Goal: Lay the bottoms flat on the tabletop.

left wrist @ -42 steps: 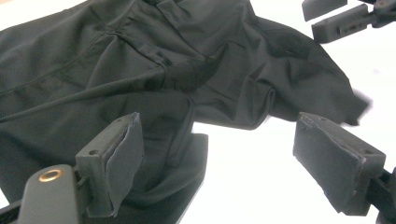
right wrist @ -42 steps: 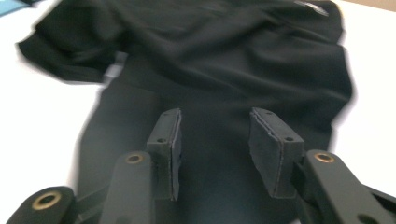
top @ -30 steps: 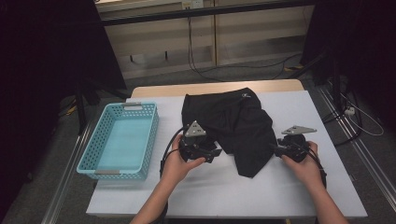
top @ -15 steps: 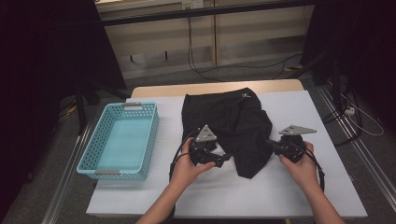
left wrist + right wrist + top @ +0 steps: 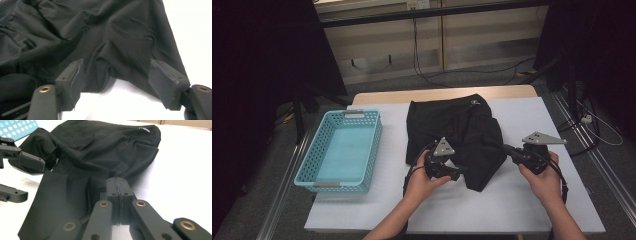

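Observation:
A black garment (image 5: 457,130) lies rumpled on the white table (image 5: 532,200). My left gripper (image 5: 459,172) sits at its near edge. In the left gripper view its jaws (image 5: 116,65) stand apart and have just been closing, with a fold of the garment's hem (image 5: 102,72) between the pads but not pressed. My right gripper (image 5: 506,148) is at the garment's right edge. In the right gripper view its jaws (image 5: 117,181) are pressed together, pinching the black cloth (image 5: 100,147). That view also shows the left gripper (image 5: 35,178) at the left.
A light blue plastic basket (image 5: 312,170) stands on the left part of the table, with nothing in it; its corner (image 5: 20,126) appears in the right gripper view. Bare white table lies in front of and to the right of the garment. Cables run on the floor behind.
My left hand has moved right and slightly down to the garment's near edge, jaws narrowing. The right gripper has closed on the cloth's right edge and risen a little.

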Demonstrator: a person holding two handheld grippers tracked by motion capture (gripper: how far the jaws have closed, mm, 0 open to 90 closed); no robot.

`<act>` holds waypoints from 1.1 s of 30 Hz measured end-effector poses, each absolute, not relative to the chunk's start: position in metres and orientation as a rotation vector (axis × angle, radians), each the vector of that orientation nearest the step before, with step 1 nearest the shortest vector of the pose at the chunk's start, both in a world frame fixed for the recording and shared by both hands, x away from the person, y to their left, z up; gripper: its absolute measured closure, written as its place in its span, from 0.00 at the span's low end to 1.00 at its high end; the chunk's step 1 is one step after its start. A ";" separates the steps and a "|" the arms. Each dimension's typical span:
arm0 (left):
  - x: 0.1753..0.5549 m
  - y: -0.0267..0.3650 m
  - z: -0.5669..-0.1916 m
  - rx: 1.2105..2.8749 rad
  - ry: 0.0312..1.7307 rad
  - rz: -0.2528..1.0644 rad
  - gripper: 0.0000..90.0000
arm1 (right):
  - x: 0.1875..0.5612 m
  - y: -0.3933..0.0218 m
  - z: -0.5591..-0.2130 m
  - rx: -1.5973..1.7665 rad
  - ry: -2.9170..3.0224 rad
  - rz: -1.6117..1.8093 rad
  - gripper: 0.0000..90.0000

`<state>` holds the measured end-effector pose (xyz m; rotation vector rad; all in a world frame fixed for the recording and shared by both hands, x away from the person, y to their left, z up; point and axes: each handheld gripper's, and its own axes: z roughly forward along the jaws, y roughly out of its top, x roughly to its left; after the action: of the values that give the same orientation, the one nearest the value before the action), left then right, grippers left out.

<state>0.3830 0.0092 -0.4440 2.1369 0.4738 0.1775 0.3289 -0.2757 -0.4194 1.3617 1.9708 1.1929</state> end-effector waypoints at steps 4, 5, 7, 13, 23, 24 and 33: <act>0.382 0.005 -0.446 2.150 0.466 0.178 0.40 | 0.330 -0.273 -0.421 1.358 1.985 1.186 1.00; 0.382 0.004 -0.448 2.154 0.456 0.174 0.42 | 0.330 -0.271 -0.421 1.347 1.998 1.180 1.00; 0.380 0.000 -0.452 2.163 0.456 0.159 0.43 | 0.331 -0.270 -0.422 1.333 2.017 1.162 1.00; 0.378 -0.002 -0.454 2.189 0.438 0.131 0.63 | 0.332 -0.267 -0.425 1.335 2.024 1.155 1.00; 0.373 -0.009 -0.462 2.228 0.441 0.028 0.92 | 0.332 -0.264 -0.426 1.329 2.037 1.150 1.00; 0.373 -0.010 -0.461 2.234 0.431 0.029 0.95 | 0.333 -0.264 -0.426 1.330 2.037 1.150 1.00; 0.372 -0.006 -0.450 2.228 0.427 0.007 1.00 | 0.332 -0.267 -0.424 1.339 2.026 1.166 1.00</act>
<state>0.3717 -0.0064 -0.4501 2.2279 0.4274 0.0068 0.3316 -0.2673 -0.4244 1.3389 2.0264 1.1657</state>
